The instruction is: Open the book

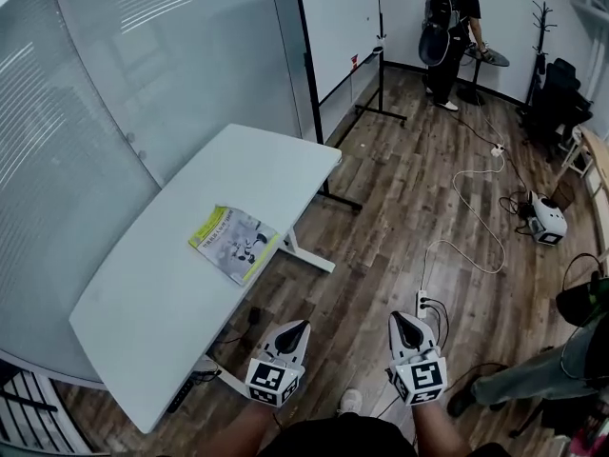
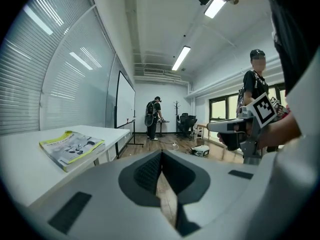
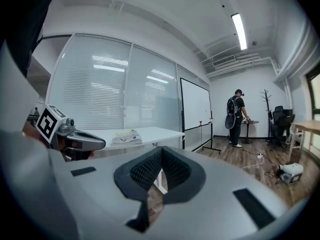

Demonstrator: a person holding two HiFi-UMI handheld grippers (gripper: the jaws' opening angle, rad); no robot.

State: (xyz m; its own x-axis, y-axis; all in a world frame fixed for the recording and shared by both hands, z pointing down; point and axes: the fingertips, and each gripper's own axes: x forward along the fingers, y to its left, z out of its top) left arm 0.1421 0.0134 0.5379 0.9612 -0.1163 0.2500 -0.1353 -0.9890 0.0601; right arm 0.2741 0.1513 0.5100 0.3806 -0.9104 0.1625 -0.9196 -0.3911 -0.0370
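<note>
A closed book with a yellow-green cover lies flat near the right edge of the white table. Both grippers hang in front of me over the wooden floor, to the right of the table and well short of the book. My left gripper is shut with nothing in it, and so is my right gripper. The left gripper view has the book off to the left of the closed jaw tips. In the right gripper view the book lies far off on the table, left of that gripper's tips.
A glass wall with blinds runs along the table's far side. A whiteboard on a stand is behind the table. A power strip with cables and a white device lie on the floor. One person stands far back; another's leg is at right.
</note>
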